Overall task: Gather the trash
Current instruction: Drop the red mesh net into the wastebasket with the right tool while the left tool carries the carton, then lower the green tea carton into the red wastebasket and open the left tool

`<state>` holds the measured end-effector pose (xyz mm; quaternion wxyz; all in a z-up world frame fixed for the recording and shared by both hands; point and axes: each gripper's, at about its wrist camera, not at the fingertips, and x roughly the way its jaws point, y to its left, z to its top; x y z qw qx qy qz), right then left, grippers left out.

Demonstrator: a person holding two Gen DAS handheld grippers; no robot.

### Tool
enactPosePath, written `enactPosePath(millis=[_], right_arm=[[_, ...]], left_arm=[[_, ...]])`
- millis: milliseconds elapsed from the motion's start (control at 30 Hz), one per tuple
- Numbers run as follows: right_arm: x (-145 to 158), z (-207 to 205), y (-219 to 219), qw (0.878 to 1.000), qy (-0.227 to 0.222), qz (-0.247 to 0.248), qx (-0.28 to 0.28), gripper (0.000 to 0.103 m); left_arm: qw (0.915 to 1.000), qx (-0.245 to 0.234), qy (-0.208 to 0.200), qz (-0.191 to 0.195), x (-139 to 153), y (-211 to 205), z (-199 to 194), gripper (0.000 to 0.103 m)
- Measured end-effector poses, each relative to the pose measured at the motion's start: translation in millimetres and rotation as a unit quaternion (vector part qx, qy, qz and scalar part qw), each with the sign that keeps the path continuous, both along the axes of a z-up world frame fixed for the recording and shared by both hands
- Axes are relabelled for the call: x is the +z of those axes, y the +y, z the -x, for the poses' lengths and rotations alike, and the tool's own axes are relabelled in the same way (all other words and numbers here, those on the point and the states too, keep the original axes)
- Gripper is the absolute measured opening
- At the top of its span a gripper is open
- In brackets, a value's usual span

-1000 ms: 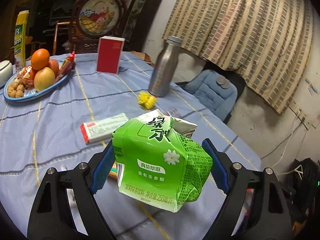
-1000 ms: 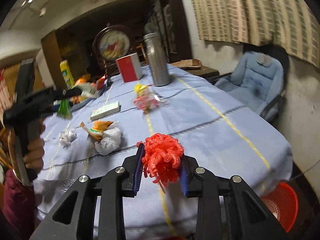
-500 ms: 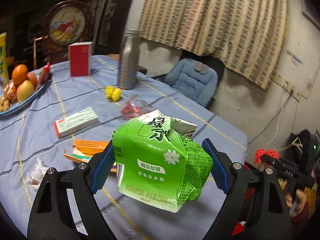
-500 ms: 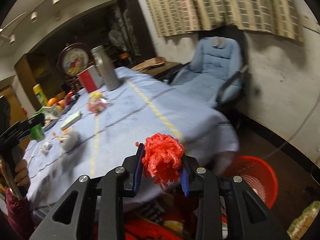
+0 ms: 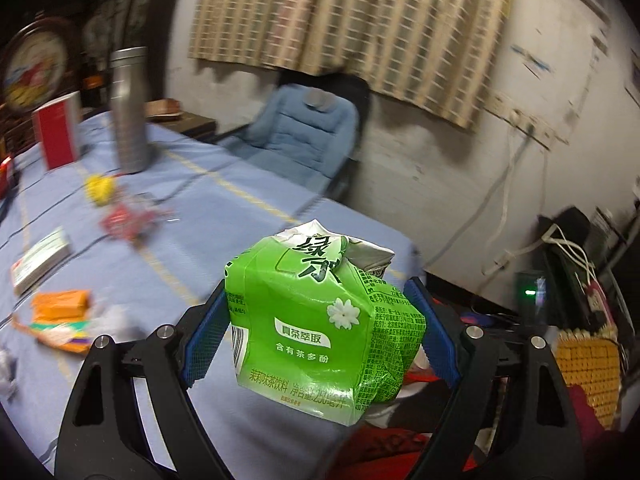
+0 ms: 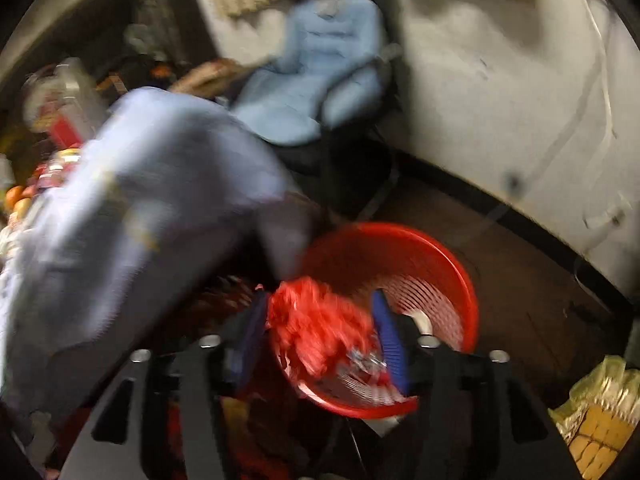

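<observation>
My left gripper (image 5: 320, 328) is shut on a crumpled green drink carton (image 5: 320, 320) and holds it above the near edge of the table. My right gripper (image 6: 320, 332) hangs over a red mesh waste basket (image 6: 452, 268) on the floor. Its jaws stand wider than the red foam net (image 6: 316, 324) between them, which is blurred. More trash lies on the blue tablecloth (image 5: 224, 216): an orange wrapper (image 5: 60, 304), a red wrapper (image 5: 124, 224), a yellow foam net (image 5: 100, 188) and crumpled white paper (image 5: 8, 368).
A steel bottle (image 5: 128, 108), a red box (image 5: 56, 136) and a white medicine box (image 5: 40, 260) stand on the table. A blue padded chair (image 5: 304, 132) is beyond the far edge. Cables and a yellow cushion (image 5: 584, 376) are at the right.
Both grippers swung right and off the table. The right one dropped over the red basket and its jaws opened around the red foam net. The left still grips the carton.
</observation>
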<state>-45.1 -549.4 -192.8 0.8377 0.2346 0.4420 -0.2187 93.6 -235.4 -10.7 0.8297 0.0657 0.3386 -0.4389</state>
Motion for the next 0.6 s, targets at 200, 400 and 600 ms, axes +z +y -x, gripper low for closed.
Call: enactPosePath(millis=[200, 400, 600], right_arm=[[17, 32, -35, 0.996, -0.070, -0.011, -0.060, 0.075], [17, 61, -67, 0.987, -0.110, -0.040, -0.109, 0.080], [11, 73, -84, 0.983, -0.119, -0.049, -0.131, 0.080]], left_arm=[[0.9971, -0.073, 0.017, -0.012, -8, -76, 25, 0.082], [0.9880, -0.143, 0.043, -0.040, -31, -162, 49, 0.082], [0.9742, -0.197, 0.069, -0.086, -66, -240, 69, 0.085]])
